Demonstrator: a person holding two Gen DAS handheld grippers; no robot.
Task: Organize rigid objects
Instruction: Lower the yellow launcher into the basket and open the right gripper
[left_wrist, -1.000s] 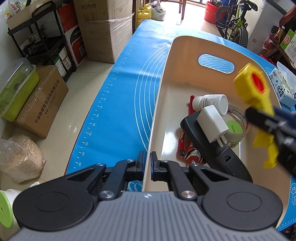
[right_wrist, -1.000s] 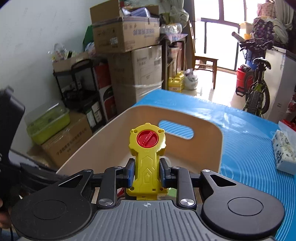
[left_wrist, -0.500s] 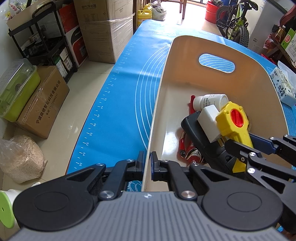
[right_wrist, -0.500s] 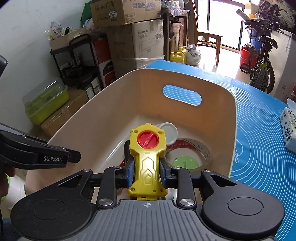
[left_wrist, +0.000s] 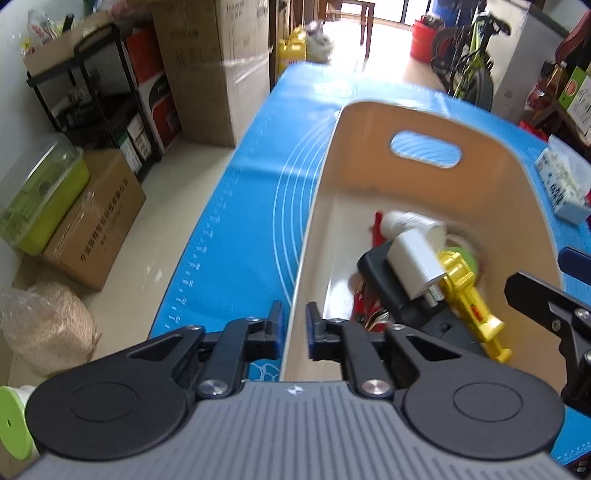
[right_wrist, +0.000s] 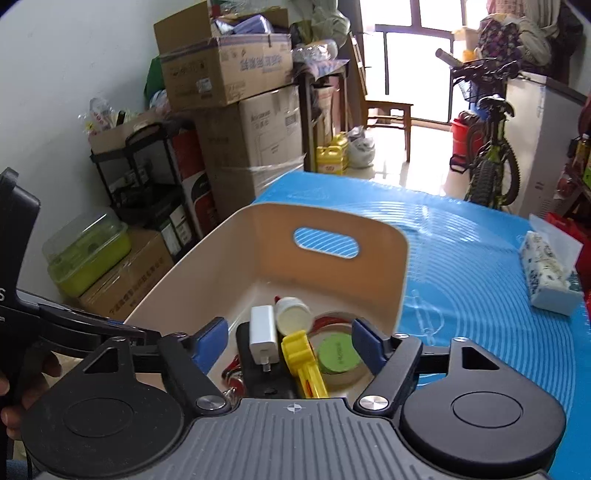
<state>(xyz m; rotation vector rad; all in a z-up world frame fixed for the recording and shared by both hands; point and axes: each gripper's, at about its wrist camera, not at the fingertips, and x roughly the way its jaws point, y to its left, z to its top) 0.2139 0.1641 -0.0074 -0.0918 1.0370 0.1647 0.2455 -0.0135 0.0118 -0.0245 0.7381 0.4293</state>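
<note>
A cream bin (left_wrist: 369, 122) (right_wrist: 369, 221) stands on the blue mat (left_wrist: 236, 229). Inside lie a yellow toy (left_wrist: 469, 302) (right_wrist: 303, 362), a white charger (left_wrist: 415, 264) (right_wrist: 263, 328), a white bottle (left_wrist: 410, 221) (right_wrist: 293, 315), a black device (left_wrist: 391, 291), a tape roll with a green centre (right_wrist: 338, 356) and a red item (left_wrist: 364, 310). My left gripper (left_wrist: 294, 328) straddles the bin's near left rim with a small gap between its jaws. My right gripper (right_wrist: 290, 341) is open and empty above the bin's contents; it also shows in the left wrist view (left_wrist: 546, 299).
A tissue pack (right_wrist: 550, 275) (left_wrist: 563, 188) lies on the mat right of the bin. Cardboard boxes (right_wrist: 255, 147), a black shelf (left_wrist: 88, 107) and a green container (left_wrist: 40, 195) stand on the floor to the left. A bicycle (right_wrist: 491, 155) stands beyond the table.
My right gripper opened and let go of the yellow toy, which now lies in the bin, then pulled back. My left gripper's jaws parted slightly at the rim.
</note>
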